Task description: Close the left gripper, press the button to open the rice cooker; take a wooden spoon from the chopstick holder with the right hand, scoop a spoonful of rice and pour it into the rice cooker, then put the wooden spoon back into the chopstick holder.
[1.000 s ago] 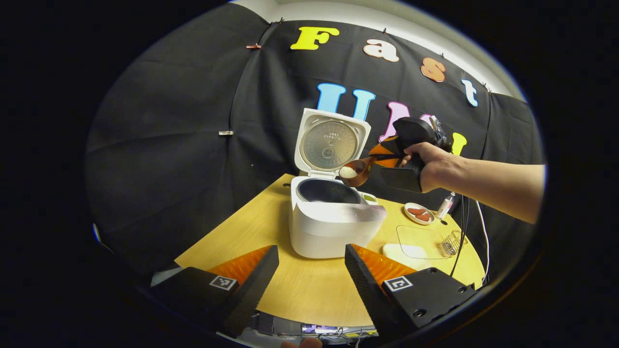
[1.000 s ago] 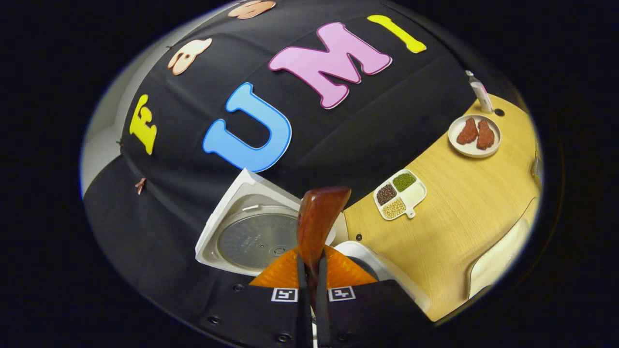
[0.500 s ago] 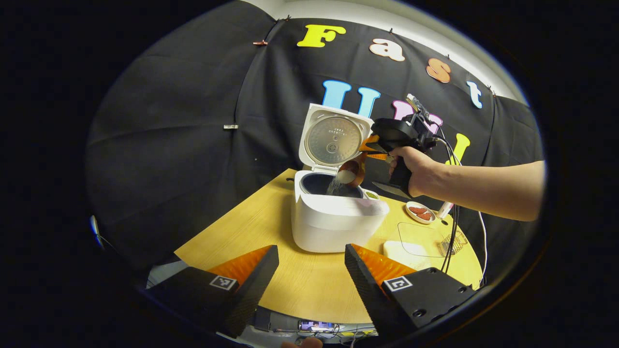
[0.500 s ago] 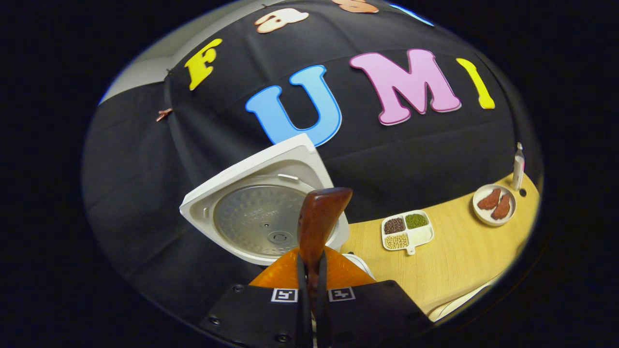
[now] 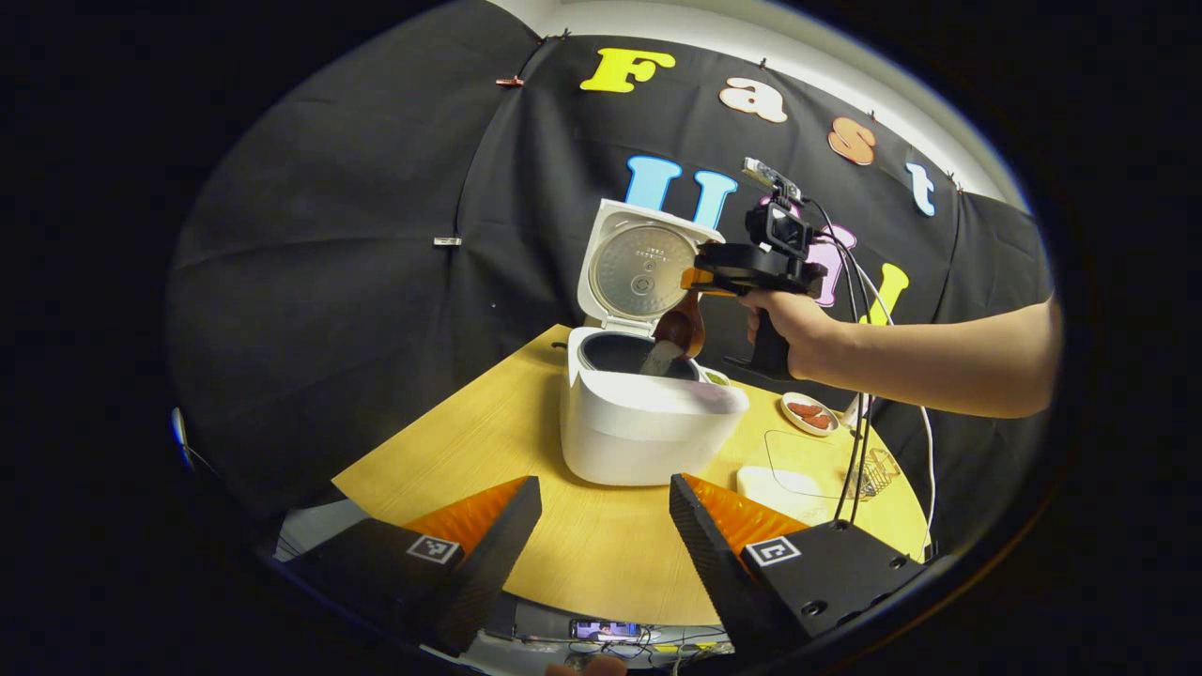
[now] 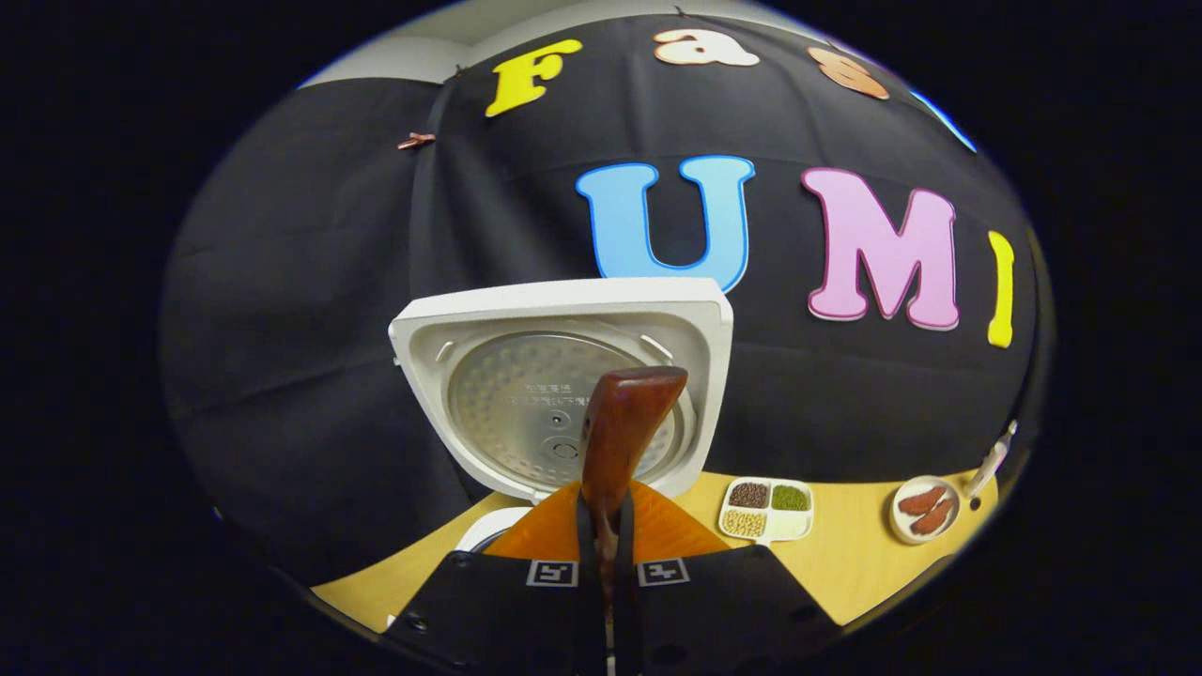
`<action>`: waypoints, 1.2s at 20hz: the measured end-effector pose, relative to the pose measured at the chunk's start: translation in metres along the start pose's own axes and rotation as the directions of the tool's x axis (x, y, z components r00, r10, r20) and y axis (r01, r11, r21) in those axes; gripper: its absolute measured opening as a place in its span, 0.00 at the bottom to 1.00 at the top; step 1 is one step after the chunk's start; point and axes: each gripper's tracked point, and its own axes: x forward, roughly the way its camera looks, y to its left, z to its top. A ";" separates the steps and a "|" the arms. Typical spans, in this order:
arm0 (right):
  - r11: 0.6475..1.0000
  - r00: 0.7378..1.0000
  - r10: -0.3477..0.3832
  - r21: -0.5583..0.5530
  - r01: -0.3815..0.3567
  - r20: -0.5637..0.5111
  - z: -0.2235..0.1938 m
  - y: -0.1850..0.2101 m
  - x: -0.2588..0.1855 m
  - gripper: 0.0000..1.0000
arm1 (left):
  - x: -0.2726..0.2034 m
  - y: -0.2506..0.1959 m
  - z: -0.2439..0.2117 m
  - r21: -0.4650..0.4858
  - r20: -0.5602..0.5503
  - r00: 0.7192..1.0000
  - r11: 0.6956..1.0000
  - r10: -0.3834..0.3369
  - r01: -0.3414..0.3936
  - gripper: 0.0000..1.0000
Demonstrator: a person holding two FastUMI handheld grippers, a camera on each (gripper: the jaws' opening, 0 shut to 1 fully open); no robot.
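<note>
Right gripper view: right gripper (image 6: 601,526) clamped on the wooden spoon (image 6: 620,437) handle.
Seen from the left gripper view, the spoon's bowl tips down over the open white rice cooker (image 5: 643,418) on the table (image 5: 488,441), rice (image 5: 660,357) spilling in; left gripper (image 5: 601,526) hangs back, fingers spread, empty.

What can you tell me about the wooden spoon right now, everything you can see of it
The wooden spoon is glossy reddish-brown wood. The right gripper is shut on its handle, both fingers pressing it. In the left gripper view the bowl hangs tipped downward over the open rice cooker, with white rice pouring from it into the dark inner pot. In the right gripper view the handle end juts up before the raised lid.
</note>
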 end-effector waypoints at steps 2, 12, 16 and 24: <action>0.994 0.999 0.029 -0.107 -0.026 0.025 0.007 0.009 -0.001 0.08 | 0.002 -0.001 -0.001 -0.004 0.000 1.000 1.000 -0.003 0.003 0.95; 0.822 0.971 0.210 -0.558 -0.111 0.116 0.032 0.067 -0.030 0.08 | 0.003 0.004 0.001 -0.006 0.002 1.000 1.000 0.007 -0.007 0.95; 0.813 0.968 0.225 -0.570 -0.123 0.112 0.033 0.072 -0.036 0.08 | -0.001 0.004 0.000 -0.003 0.000 1.000 1.000 0.012 -0.012 0.95; 0.862 0.975 0.199 -0.490 -0.128 0.095 0.032 0.065 -0.028 0.08 | -0.005 0.005 -0.003 -0.011 -0.006 1.000 1.000 0.026 -0.026 0.95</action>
